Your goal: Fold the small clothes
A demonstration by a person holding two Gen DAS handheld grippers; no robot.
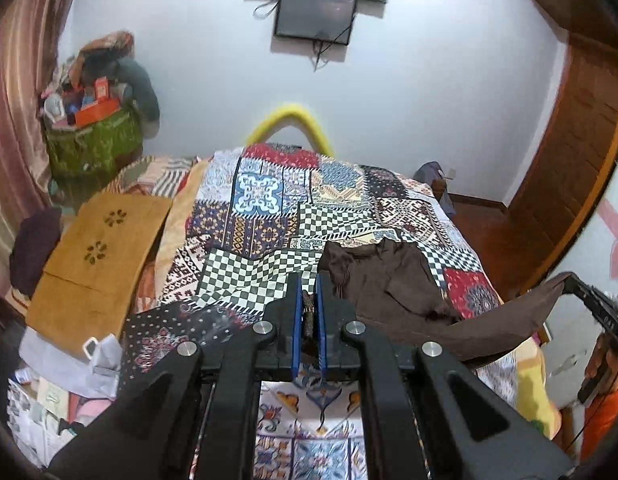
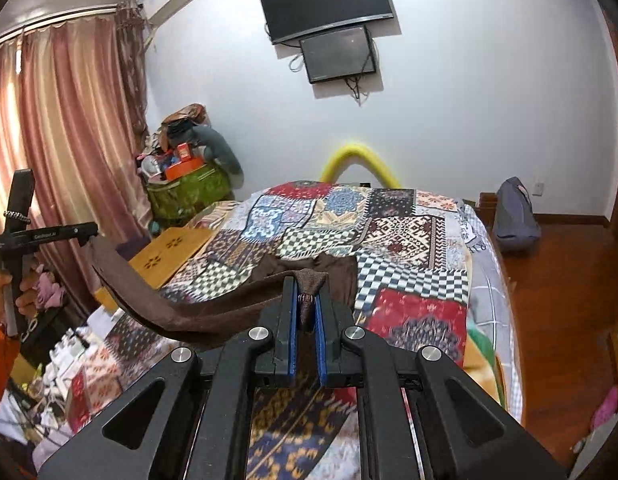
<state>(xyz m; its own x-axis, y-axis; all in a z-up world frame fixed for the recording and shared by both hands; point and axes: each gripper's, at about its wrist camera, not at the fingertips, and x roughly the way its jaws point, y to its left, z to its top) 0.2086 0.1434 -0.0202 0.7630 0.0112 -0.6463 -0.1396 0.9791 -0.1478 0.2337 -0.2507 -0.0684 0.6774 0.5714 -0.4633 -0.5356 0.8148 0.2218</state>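
Observation:
A small dark brown garment [image 1: 393, 284] lies partly on the patchwork bedspread [image 1: 269, 216] and hangs stretched between my two grippers. My left gripper [image 1: 309, 300] is shut on one corner of it, raised above the bed. My right gripper [image 2: 307, 300] is shut on another corner of the garment [image 2: 197, 312]. The right gripper also shows at the right edge of the left wrist view [image 1: 569, 280], and the left gripper at the left edge of the right wrist view [image 2: 91, 236]. The cloth sags in a band between them; its far part rests crumpled on the bed.
A wooden lap table [image 1: 97, 256] lies on the bed's left side. A green basket of clutter [image 1: 93, 136] stands in the far left corner by pink curtains [image 2: 69, 140]. Two screens [image 2: 329, 20] hang on the wall. A grey bag [image 2: 513, 216] sits on the wooden floor at the right.

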